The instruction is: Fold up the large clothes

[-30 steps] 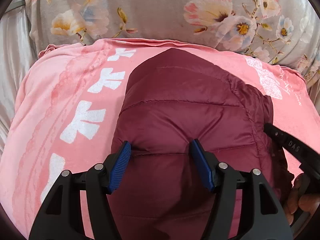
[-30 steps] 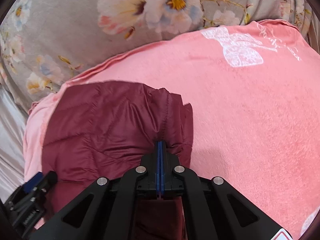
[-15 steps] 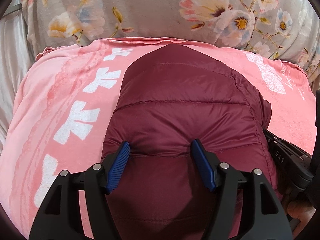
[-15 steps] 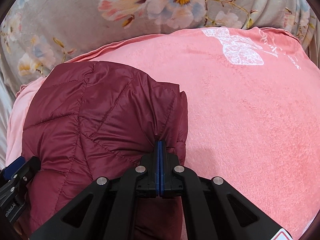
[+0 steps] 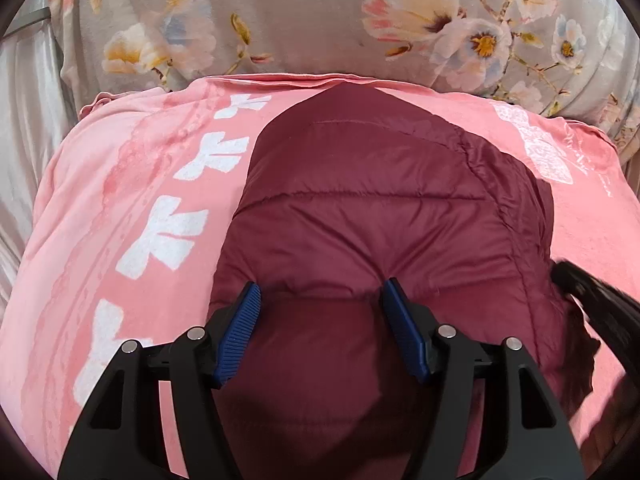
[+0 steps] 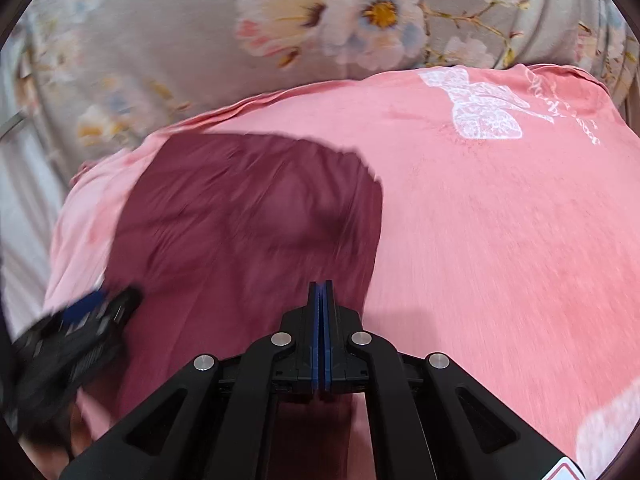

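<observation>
The left gripper (image 5: 320, 300) has its 2 blue pads (image 5: 240, 332) apart, pressed into a bulge of the maroon jacket (image 5: 380, 208) that fills the gap between them. The right gripper (image 6: 322, 292) has its pads together at the jacket's right edge; blur hides whether cloth is pinched there. The jacket lies folded on the pink blanket (image 5: 132, 200), toward the blanket's left side. Beyond the blanket's far edge sits a grey floral pillow (image 5: 300, 20).
</observation>
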The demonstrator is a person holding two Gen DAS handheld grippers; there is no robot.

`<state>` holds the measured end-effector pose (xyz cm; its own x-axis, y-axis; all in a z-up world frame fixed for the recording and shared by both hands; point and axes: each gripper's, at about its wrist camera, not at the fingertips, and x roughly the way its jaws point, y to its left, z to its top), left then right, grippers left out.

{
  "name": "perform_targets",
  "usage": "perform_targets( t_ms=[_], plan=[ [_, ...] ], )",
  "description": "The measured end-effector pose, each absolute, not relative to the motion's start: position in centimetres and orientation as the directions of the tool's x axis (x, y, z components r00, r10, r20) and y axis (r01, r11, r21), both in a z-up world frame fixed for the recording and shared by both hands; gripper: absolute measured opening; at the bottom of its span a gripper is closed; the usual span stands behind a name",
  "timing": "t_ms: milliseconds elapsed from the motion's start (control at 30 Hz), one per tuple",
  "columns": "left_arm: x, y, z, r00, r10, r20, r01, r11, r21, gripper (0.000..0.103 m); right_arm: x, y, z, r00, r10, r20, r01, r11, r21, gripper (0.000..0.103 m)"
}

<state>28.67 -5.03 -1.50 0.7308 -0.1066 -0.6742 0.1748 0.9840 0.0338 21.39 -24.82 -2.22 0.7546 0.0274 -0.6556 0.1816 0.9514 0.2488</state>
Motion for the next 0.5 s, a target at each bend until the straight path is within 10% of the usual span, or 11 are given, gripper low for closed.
perform_targets(
  t_ms=[500],
  plan=[
    [23.6, -4.7, -0.6, 0.725, -0.121, -0.678, 0.200, 0.979, 0.039, 0.061, 17.0, -22.2, -4.2, 0.716, -0.001, -0.698, 0.167, 0.971, 0.169, 0.001]
  ],
)
